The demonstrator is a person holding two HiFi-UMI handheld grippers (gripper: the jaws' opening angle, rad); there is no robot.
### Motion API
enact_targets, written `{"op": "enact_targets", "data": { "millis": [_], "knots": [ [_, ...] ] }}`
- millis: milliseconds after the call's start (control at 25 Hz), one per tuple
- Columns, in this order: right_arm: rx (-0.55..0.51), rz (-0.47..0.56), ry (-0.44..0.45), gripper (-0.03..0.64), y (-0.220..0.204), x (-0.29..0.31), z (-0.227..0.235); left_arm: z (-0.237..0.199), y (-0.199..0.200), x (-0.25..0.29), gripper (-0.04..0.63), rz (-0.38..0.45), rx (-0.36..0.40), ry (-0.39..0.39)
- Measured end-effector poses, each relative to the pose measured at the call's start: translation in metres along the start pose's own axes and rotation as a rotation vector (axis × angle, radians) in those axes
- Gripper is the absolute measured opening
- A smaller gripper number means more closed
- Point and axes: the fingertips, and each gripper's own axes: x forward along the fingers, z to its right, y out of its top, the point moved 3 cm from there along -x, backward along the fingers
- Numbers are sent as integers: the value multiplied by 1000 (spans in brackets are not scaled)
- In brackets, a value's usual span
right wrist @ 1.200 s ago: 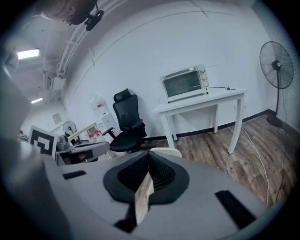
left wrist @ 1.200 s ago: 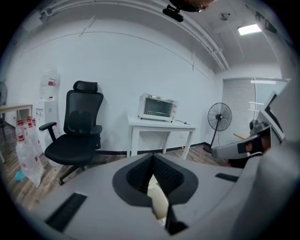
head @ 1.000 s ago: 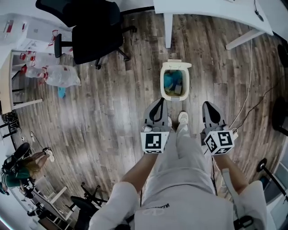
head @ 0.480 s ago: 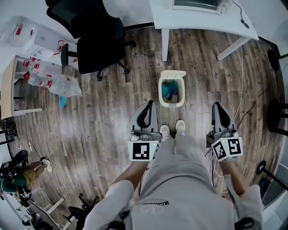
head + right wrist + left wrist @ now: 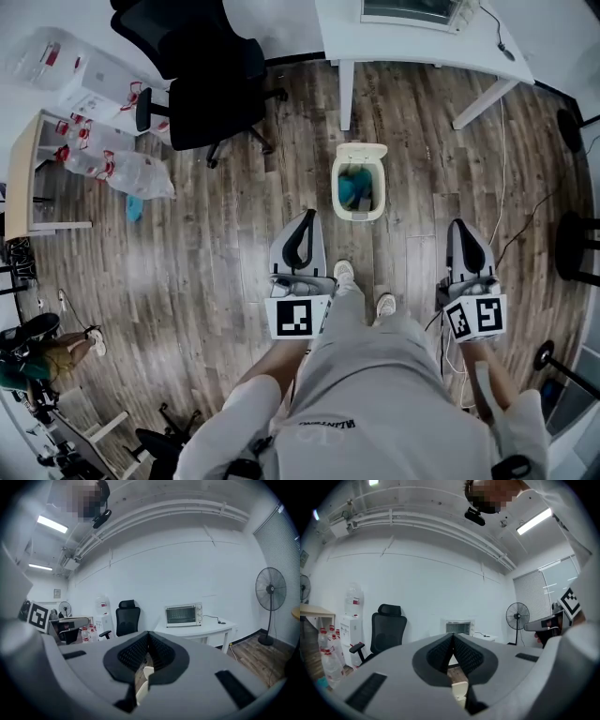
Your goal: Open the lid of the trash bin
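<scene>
Fingers on the left gripper are pinched tip to tip with nothing between them. Same deal on the right gripper, and both sit low-centre in the head view on either side of the person's legs. Trash bin stands on the wood floor at upper centre, well apart from both, lid already flipped up. Print on the shirt and the water bottles at upper left is too small to read.
</scene>
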Motion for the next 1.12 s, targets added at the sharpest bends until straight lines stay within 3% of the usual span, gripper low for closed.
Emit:
{"op": "enact_targets", "data": {
  "millis": [360,760,1120],
  "knots": [
    [-6,52,52,15,0,-86,20,75,28,-60,2,92,27,43],
    [15,99,112,15,-20,-214,41,179,33,-163,2,127,40,109],
    [62,91,155,15,-35,-267,37,211,49,-232,2,131,70,173]
  ]
}}
